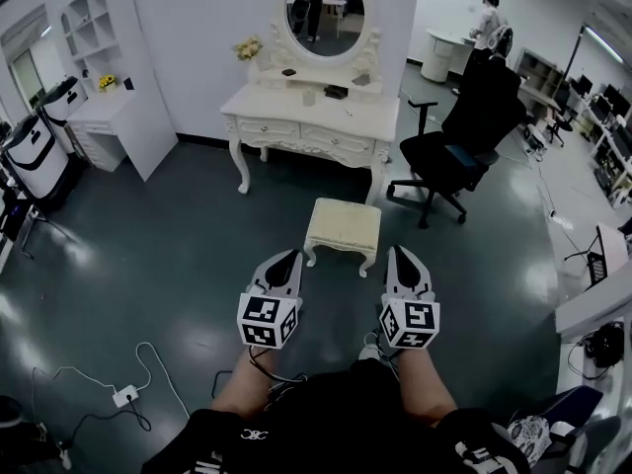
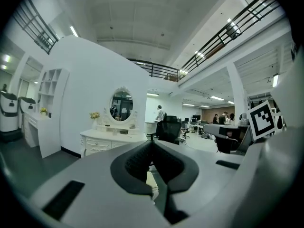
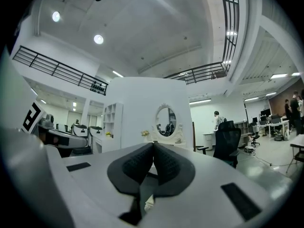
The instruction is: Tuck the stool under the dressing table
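Observation:
A cream upholstered stool [image 1: 343, 227] with white curved legs stands on the dark floor, a short way in front of the white dressing table [image 1: 314, 124] with its oval mirror [image 1: 327, 12]. My left gripper [image 1: 291, 256] is shut and empty, its tip just short of the stool's near left corner. On the other side my right gripper [image 1: 399, 253], also shut and empty, points near the stool's near right corner. In the left gripper view the closed jaws hide most of the stool [image 2: 152, 183]; the dressing table [image 2: 107, 141] shows beyond. The right gripper view shows the mirror [image 3: 166, 122] ahead.
A black office chair [image 1: 464, 141] stands right of the dressing table. White shelving and a side desk [image 1: 117, 117] lie at the left. A power strip and cable [image 1: 125, 395] trail on the floor at lower left. People stand at desks far back right.

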`<state>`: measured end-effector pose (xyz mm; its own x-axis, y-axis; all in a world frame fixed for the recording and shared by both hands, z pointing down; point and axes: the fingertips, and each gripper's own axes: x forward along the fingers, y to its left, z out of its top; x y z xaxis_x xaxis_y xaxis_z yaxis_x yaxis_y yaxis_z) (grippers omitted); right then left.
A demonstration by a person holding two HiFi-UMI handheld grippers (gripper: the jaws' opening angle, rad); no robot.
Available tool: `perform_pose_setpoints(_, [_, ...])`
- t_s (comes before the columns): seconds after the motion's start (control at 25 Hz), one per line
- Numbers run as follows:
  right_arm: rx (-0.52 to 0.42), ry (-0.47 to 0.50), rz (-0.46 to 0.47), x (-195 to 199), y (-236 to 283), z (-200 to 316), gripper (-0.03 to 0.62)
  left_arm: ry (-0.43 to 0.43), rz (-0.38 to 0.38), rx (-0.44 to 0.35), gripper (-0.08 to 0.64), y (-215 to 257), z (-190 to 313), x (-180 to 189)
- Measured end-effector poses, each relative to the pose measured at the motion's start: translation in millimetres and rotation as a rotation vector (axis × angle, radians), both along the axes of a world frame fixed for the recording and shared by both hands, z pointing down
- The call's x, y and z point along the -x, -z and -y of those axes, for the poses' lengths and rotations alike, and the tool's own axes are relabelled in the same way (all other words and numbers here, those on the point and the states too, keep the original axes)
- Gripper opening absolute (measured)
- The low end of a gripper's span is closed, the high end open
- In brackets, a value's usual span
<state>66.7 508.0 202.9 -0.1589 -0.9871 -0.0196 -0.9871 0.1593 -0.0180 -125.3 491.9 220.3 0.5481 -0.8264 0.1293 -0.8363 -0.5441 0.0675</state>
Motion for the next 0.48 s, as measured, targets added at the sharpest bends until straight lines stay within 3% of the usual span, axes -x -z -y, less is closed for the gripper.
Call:
perform_pose_setpoints(0.24, [-0.024, -0.029, 0.014, -6, 3, 16, 0.017, -0.011, -0.002, 0.010, 0.018, -4, 16, -4])
perform_pose_setpoints(0.48, [-0.027, -0.014, 0.034, -19, -2, 70, 0.017, 0.029, 0.016, 0.018, 0.018, -9, 56, -6])
